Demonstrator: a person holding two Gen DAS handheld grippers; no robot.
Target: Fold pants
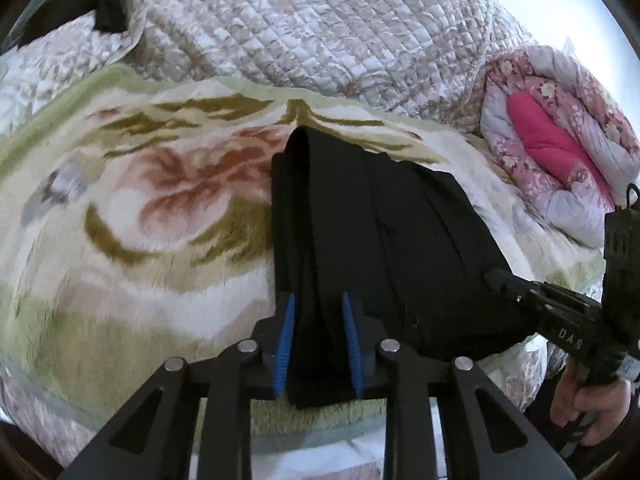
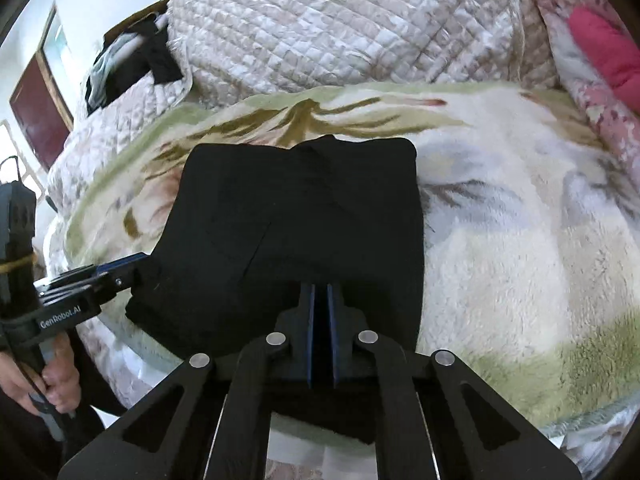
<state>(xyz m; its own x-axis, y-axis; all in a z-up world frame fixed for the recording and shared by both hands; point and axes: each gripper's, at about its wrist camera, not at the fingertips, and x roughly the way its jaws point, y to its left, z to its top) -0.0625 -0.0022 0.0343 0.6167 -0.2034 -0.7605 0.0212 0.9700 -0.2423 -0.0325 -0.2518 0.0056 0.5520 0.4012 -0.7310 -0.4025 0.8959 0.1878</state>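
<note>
A bed [image 1: 100, 280] fills both views, its top spread with a plush cream blanket [image 2: 520, 260] printed with green borders and a large reddish flower. Behind the blanket a quilted grey-beige coverlet [image 1: 320, 32] is heaped into a broad mound along the far side. To its right, a rolled floral duvet [image 1: 568, 128] with a bright pink lining lies bunched at the blanket's corner. At the far left of the mound some dark clothing [image 2: 120, 68] is draped, and a dark red framed panel [image 2: 36, 112] stands against the wall beyond it.

The black pants [image 2: 296, 216] lie on the blanket near the bed's near edge, already folded into a thick, roughly rectangular stack with its far corners squared. Nothing rests on the stack, and the blanket around it is bare.

The left claw [image 1: 319, 344] straddles the near left edge of the pants; a ridge of black cloth sits between its blue pads [image 1: 286, 344], which appear pressed against it on both sides. The right claw [image 2: 321, 332] sits at the near right part of the stack, its blue pads almost together with a thin layer of black cloth pinched between them. A hand [image 2: 52, 384] grips the left tool's handle below the bed edge, and another hand [image 1: 588, 408] holds the right one.
</note>
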